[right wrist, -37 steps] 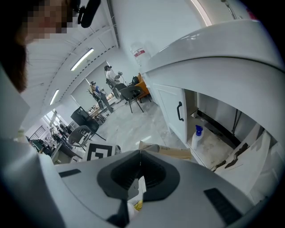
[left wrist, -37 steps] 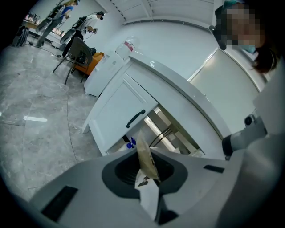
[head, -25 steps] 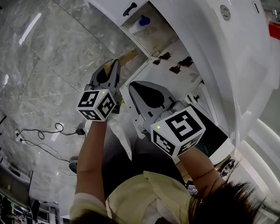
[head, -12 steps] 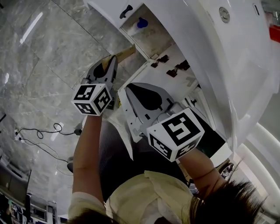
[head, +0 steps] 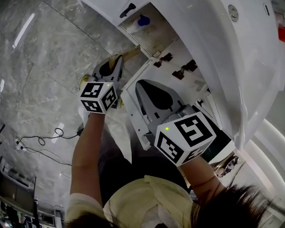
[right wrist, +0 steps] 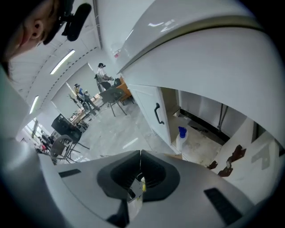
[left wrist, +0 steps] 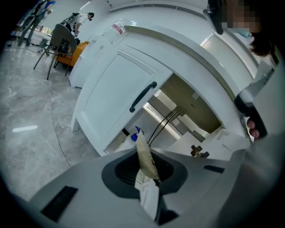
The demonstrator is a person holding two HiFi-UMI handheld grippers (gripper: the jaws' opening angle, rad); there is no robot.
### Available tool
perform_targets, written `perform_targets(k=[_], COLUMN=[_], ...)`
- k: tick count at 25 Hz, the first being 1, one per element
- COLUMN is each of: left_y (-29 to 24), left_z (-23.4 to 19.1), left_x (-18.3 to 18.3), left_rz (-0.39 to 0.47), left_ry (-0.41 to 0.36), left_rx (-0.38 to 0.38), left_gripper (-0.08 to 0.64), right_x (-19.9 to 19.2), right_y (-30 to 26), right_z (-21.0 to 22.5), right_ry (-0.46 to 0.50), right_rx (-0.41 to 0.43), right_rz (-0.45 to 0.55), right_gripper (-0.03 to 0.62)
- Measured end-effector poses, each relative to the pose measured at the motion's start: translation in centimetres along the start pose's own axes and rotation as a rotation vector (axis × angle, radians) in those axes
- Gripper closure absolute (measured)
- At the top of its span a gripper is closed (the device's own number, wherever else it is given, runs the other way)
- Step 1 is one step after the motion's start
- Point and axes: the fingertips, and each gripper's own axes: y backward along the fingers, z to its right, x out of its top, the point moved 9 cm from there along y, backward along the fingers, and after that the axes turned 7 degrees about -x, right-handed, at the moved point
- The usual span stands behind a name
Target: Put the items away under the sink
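— While the head view looked down over both arms, what stage did it show?

— Carrying, by the look of it. The left gripper [head: 119,60] was clamped on a tan flat piece [head: 130,54], whose end jutted toward the under-sink cabinet [head: 156,36] but was not yet inside. The right-hand door [head: 179,48] stood open. A spray bottle [head: 143,20] sat on the cabinet floor near its left edge, beside the closed door [head: 110,5]. The right gripper [head: 139,85] hung just beside the left one.

— And the left gripper view?

— It confirmed the grip. The jaws pressed the tan flat piece [left wrist: 144,156] edge-on and upright, with the opening and two dark hoses [left wrist: 162,127] beyond.

— The right gripper view?

— Its jaw tips met. A small white-and-yellow scrap [right wrist: 138,189] showed in the hollow behind them, and nobody could tell whether it was held.

— So what did the next move call for?

— Probably lowering the left gripper through the open half to bare floor right of the spray bottle, clear of the hoses, and then letting go.
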Motion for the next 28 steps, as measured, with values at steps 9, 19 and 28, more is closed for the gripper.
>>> perform_targets(k=[9, 19, 28], left_y=[-0.9, -4.9, -7.3], left_z=[-2.6, -5.7, -6.7], left_x=[1.0, 0.3, -0.2], left_rz=[-0.100, -0.107, -0.094], left_ry=[-0.058, -0.071, -0.063], left_rx=[-0.076, -0.101, -0.120], left_gripper=[0.495, 0.495, 0.495], right_x=[-1.1, -1.8, -2.8], right_y=[-2.9, -5.3, -7.3], right_z=[-1.0, -0.1, 1.5], right_ry=[-0.188, -0.284, -0.339], right_rx=[-0.121, -0.235, -0.348], right_rz=[-0.001, 0.032, 0.016], right_gripper=[0.565, 0.565, 0.565])
